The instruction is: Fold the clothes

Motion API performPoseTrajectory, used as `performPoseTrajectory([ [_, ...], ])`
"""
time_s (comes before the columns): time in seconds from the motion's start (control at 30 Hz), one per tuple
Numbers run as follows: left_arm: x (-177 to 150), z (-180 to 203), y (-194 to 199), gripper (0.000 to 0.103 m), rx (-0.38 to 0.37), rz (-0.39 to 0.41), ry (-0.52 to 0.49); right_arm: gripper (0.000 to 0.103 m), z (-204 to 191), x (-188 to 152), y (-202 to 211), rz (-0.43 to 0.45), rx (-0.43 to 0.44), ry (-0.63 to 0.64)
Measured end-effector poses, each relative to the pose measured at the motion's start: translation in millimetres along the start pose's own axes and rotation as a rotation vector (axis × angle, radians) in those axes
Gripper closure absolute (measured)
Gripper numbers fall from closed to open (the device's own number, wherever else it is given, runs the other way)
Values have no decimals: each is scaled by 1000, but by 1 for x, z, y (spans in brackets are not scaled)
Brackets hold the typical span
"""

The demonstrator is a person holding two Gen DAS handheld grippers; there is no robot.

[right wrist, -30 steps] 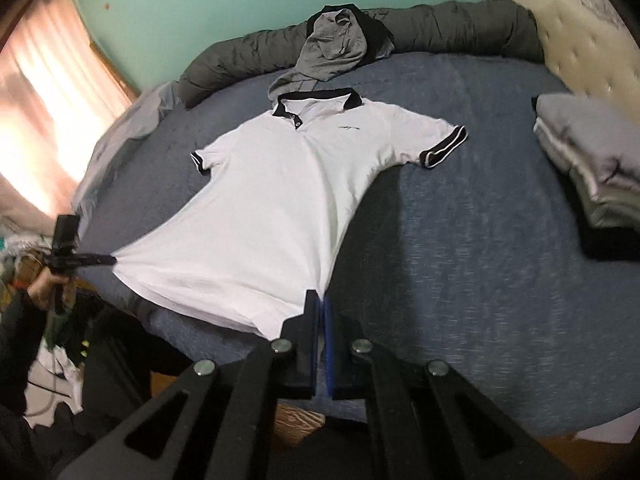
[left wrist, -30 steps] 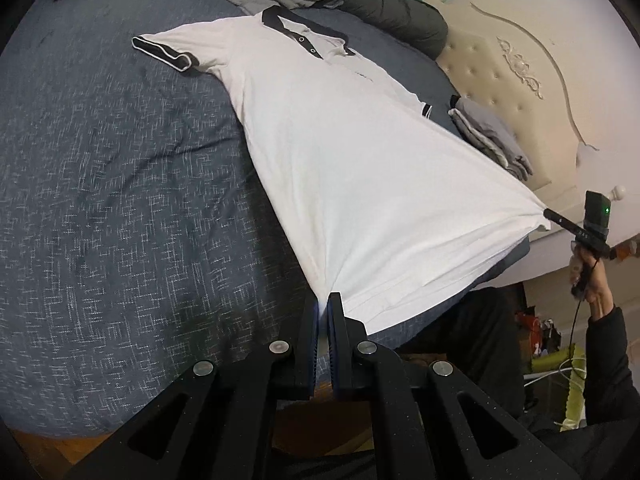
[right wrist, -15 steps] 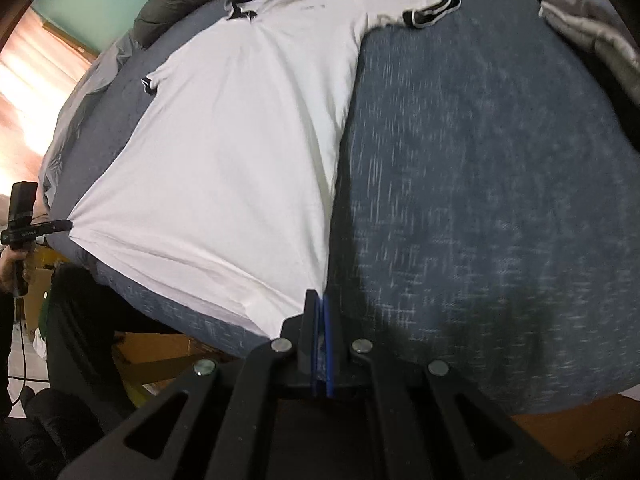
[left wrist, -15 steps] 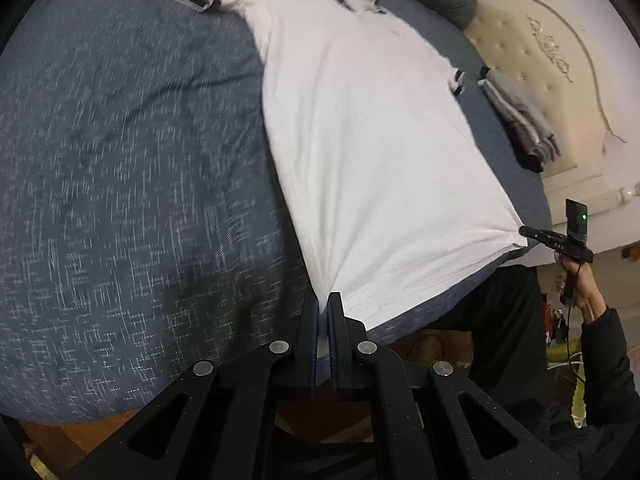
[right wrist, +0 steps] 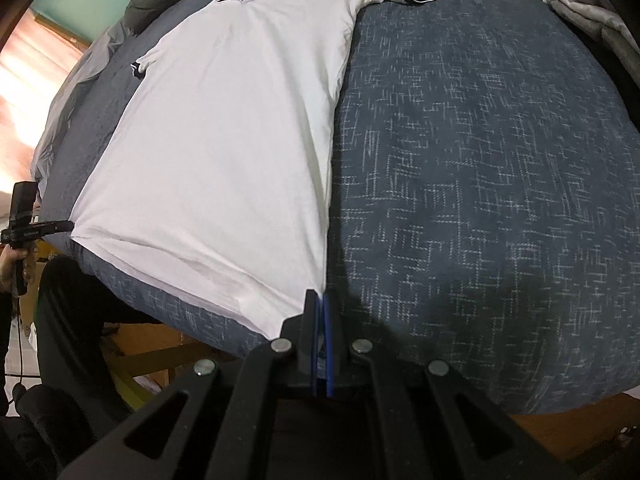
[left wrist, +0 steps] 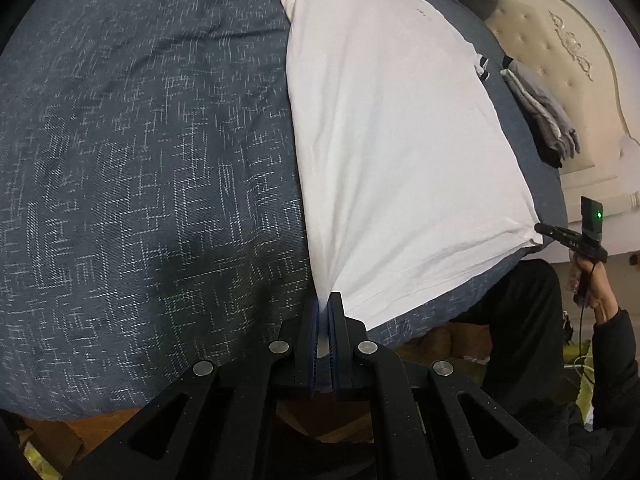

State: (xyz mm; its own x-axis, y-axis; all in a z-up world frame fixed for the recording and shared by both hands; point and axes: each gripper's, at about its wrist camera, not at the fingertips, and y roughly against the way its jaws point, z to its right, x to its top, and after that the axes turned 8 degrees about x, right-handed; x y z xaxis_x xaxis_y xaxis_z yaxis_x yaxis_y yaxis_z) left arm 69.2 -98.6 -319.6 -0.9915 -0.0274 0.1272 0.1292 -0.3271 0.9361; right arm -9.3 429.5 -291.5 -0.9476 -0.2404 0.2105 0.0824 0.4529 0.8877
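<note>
Left gripper [left wrist: 324, 300] clamped one hem corner, right gripper [right wrist: 319, 298] the other, jaws tight on cloth. The white polo shirt [left wrist: 392, 120] stretched ahead of both across the bed [left wrist: 140, 140], hem taut, likely to flatten it for folding.

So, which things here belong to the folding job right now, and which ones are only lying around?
In the job:
- polo shirt, flat on the bed
- left gripper, shut on one hem corner
- right gripper, shut on the other hem corner

Lying about:
- folded stack by the headboard
- grey quilt at the far edge
</note>
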Motion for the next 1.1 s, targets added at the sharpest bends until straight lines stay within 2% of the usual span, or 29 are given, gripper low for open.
performPoseTrajectory([
  [0.17,-1,0,1,96,0,-6,11,97,0,2,4,-8,4,-8],
  [0.23,-1,-3,8,93,15,10,17,79,2,3,13,14,-9,-18],
  [0.3,0,-5,15,91,30,26,22,74,-1,4,23,51,-4,-8],
  [0.4,3,-6,31,91,21,73,25,74,-15,5,27,67,24,36],
  [0.5,5,3,35,91,19,89,-5,73,-35,7,16,27,29,99],
  [0.67,8,22,14,91,46,42,-75,72,-61,9,-9,-41,-5,202],
  [0.9,11,33,-3,90,72,-14,-129,71,-72,10,-36,-116,-83,280],
  [1.1,12,44,-10,87,71,-24,-182,71,-77,7,-43,-131,-76,327],
])
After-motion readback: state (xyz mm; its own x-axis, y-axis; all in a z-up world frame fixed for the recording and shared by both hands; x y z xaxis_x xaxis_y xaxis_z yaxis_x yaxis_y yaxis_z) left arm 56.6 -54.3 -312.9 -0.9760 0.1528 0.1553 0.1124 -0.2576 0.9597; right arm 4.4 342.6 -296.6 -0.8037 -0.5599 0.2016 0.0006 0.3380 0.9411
